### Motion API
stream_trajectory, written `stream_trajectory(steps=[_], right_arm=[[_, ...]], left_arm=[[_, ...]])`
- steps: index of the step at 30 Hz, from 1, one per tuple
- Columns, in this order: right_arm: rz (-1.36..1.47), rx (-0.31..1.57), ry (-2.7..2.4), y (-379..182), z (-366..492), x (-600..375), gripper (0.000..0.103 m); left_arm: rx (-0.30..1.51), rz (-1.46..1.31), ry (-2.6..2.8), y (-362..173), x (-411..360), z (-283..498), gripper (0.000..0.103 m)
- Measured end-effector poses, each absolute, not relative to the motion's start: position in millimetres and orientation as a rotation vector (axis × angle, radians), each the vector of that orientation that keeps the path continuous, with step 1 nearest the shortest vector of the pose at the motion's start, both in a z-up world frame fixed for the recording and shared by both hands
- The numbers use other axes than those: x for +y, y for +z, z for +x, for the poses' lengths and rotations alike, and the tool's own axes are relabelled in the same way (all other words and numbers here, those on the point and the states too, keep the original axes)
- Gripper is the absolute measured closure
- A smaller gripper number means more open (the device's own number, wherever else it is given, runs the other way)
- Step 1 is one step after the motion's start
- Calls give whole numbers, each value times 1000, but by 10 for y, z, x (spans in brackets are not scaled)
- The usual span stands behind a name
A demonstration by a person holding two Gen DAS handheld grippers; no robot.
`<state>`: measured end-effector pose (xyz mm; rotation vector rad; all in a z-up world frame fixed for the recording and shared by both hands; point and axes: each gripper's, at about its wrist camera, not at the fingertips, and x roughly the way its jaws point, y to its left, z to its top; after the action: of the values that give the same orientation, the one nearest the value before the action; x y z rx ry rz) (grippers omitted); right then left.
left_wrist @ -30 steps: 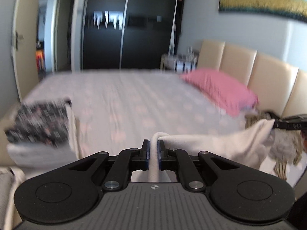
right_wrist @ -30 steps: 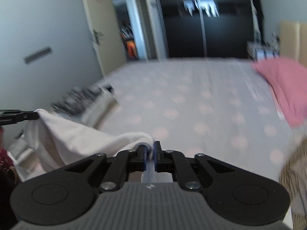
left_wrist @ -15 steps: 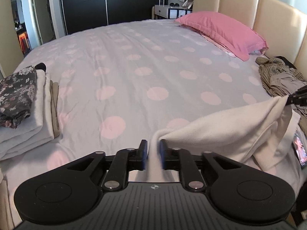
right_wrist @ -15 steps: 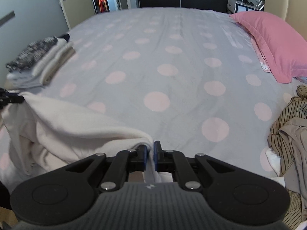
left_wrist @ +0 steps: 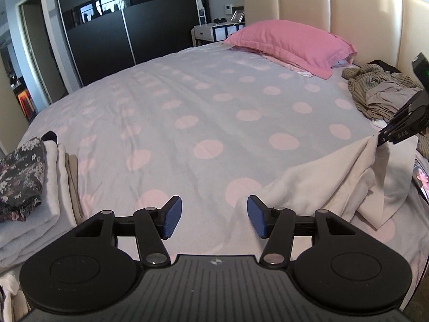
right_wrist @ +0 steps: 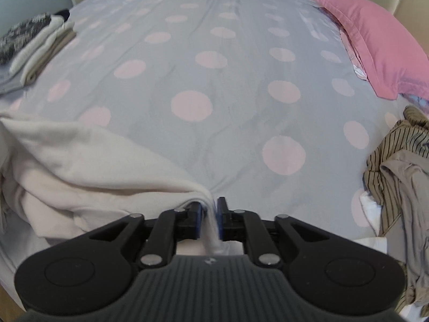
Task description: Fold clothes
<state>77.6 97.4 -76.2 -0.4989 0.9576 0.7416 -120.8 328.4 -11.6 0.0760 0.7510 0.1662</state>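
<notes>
Cream garment (right_wrist: 88,158) pinched by right hand-held gripper (right_wrist: 209,218); left hand-held gripper (left_wrist: 213,218) apparently empty.

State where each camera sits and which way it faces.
Left wrist: on the left claw, open over the near bed edge, facing the pink pillow and black wardrobe; the right claw shows at right.
Right wrist: on the right claw, shut on the cream fleece garment, facing across the bed.
Shared: grey pink-dotted bedspread, pillow, garment, folded stack, striped clothes heap.
</notes>
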Motion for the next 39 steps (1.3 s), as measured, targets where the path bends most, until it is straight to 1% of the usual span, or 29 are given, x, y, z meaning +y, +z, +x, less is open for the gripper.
stream_trajectory(steps=[5, 8, 15, 19, 22, 24, 26, 28, 30, 31, 32, 34, 39], right_arm=[[-598, 894, 748, -754, 676, 1015, 81], [-630, 853, 769, -723, 609, 1036, 79], [-681, 825, 835, -757, 436, 1095, 78], [-735, 811, 856, -804, 346, 1137, 72], [-753, 806, 858, -811, 331, 1133, 72], [-748, 807, 855, -797, 352, 1118, 72], [-743, 809, 849, -780, 377, 1104, 72], [-741, 804, 834, -753, 408, 1083, 71], [-733, 803, 810, -724, 451, 1059, 70], [-725, 804, 800, -709, 473, 1046, 70], [-718, 805, 792, -697, 490, 1035, 70], [-710, 805, 780, -675, 517, 1015, 70], [-691, 799, 769, -634, 556, 970, 70]], left_arm=[[724, 75, 111, -57, 3201, -1254, 50], [711, 125, 59, -58, 3017, -1278, 50], [758, 239, -72, -278, 2557, -1205, 52], [832, 289, -117, -464, 2392, -1191, 51], [899, 338, -94, -590, 2314, -1207, 48], [959, 363, -52, -669, 2305, -1216, 44], [1023, 395, -12, -755, 2303, -1222, 44], [1083, 393, 8, -806, 2362, -1236, 50], [1137, 321, 15, -804, 2488, -1232, 83], [1150, 266, 22, -768, 2574, -1226, 87], [1158, 212, 29, -726, 2662, -1224, 94], [1139, 175, 67, -603, 2814, -1238, 96], [1046, 105, 203, -302, 3254, -1241, 97]])
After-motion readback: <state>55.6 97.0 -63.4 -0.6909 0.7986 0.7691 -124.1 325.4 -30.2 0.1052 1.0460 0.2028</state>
